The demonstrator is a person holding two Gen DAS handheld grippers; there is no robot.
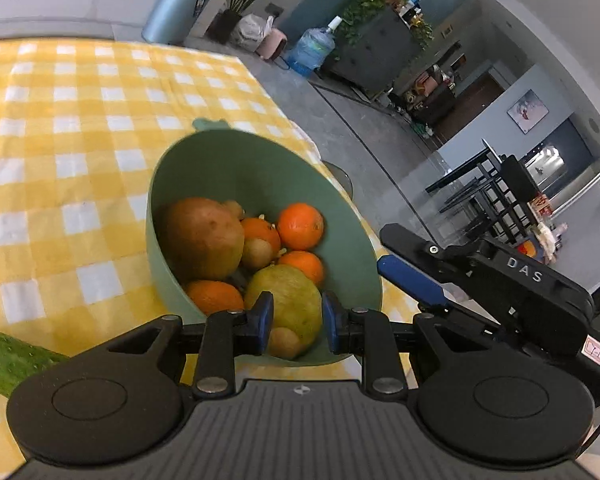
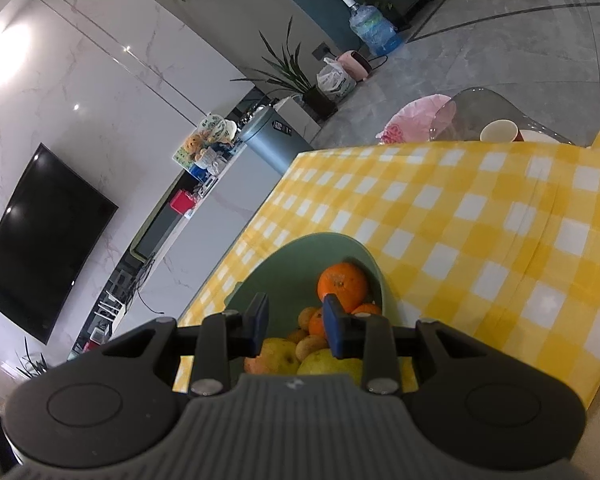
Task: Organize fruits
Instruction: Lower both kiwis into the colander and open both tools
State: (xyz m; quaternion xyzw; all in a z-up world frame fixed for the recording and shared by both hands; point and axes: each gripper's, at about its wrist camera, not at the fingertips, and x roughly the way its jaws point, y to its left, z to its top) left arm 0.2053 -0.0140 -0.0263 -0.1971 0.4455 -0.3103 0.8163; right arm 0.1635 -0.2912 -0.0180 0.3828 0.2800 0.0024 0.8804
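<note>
From the left wrist, the green bowl (image 1: 204,168) sits on the yellow checked cloth (image 1: 60,120), near the cloth's right edge, and gathers the fruit in one place: oranges (image 1: 301,226), a large brownish fruit (image 1: 202,238) and a green apple (image 1: 290,304). The left gripper (image 1: 297,322) hangs just in front of the bowl's near rim with its jaws nearly closed and nothing between them. A cucumber (image 1: 8,356) lies left of the bowl, outside it, probably because it is no fruit. The right gripper (image 1: 414,278) reaches toward the bowl from the right.

From the right wrist, the right gripper (image 2: 296,324) hovers over the bowl (image 2: 288,268), its jaws close together and empty, an orange (image 2: 342,284) beyond them.
</note>
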